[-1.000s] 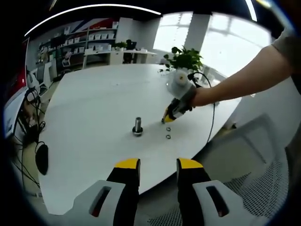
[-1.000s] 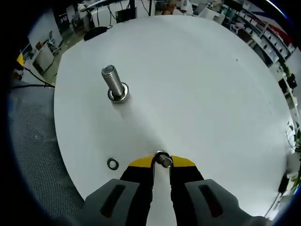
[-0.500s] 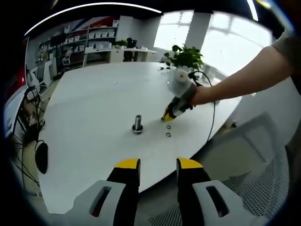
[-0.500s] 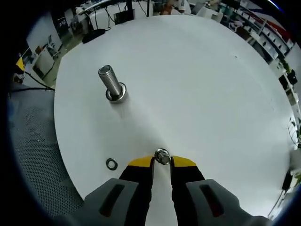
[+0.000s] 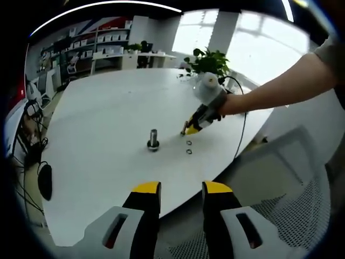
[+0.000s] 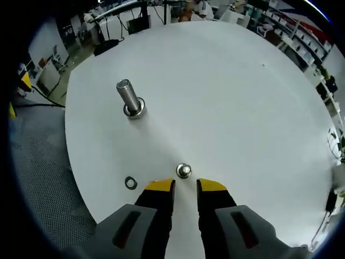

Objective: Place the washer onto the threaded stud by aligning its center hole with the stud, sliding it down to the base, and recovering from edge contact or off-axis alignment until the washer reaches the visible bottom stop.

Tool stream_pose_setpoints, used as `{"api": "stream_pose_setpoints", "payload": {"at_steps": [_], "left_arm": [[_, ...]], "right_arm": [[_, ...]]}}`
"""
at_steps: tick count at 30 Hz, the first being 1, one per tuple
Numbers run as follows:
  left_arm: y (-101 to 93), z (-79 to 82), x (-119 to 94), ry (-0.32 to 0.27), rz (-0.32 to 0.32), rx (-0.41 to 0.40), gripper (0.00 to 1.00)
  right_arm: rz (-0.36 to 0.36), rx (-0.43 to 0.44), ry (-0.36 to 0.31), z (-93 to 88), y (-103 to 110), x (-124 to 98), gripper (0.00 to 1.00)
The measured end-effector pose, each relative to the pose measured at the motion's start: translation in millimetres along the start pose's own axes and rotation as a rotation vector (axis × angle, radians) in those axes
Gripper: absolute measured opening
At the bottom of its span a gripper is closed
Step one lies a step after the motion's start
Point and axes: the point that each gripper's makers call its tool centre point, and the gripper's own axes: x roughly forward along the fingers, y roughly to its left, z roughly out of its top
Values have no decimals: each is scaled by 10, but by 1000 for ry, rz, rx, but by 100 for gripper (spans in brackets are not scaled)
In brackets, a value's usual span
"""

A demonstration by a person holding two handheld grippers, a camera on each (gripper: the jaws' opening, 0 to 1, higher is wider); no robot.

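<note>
Now, from the left gripper view, we look along our left gripper (image 5: 181,188), whose yellow-tipped jaws stand apart with nothing between them, held off the near edge of the white desk (image 5: 102,118). Far to the left a black cable (image 5: 45,181) hangs beside the desk edge. Toward the middle of the desk the threaded stud (image 5: 153,140) stands upright on its round base. Just right of it, the right gripper (image 5: 186,129) comes down from a person's arm (image 5: 275,91) with its tips at the desk surface, and two small washers lie close together just below those tips, one washer (image 5: 189,143) nearer the tips and a second washer (image 5: 189,151) nearer the desk edge. A potted plant (image 5: 207,60) stands at the far side of the desk, and a mesh chair (image 5: 302,199) fills the lower right. In the right gripper view, the mesh chair (image 6: 38,178) shows at the left below the desk (image 6: 237,91) edge. The threaded stud (image 6: 129,98) rises, leaning in the fisheye, from its round base at upper left, well apart from our tips. A flat washer (image 6: 130,183) lies on the desk just left of the left jaw. A small shiny round piece (image 6: 184,171), which we take for a washer, sits on the desk just ahead of the right gripper (image 6: 185,185), whose jaws stand open and grip nothing.
</note>
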Motion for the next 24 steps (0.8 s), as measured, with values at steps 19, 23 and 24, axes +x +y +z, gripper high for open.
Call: {"api": "stream_pose_setpoints", "payload": {"at_steps": [19, 23, 24], "left_arm": [[-47, -2, -15, -6, -15, 11, 28], [-59, -15, -7, 3, -21, 18, 28], [-56, -17, -5, 3, -20, 19, 28]], "right_arm": [[29, 59, 46, -180, 376, 79, 22], [20, 59, 61, -191, 381, 127, 22], [16, 53, 70, -202, 383, 140, 22]]}}
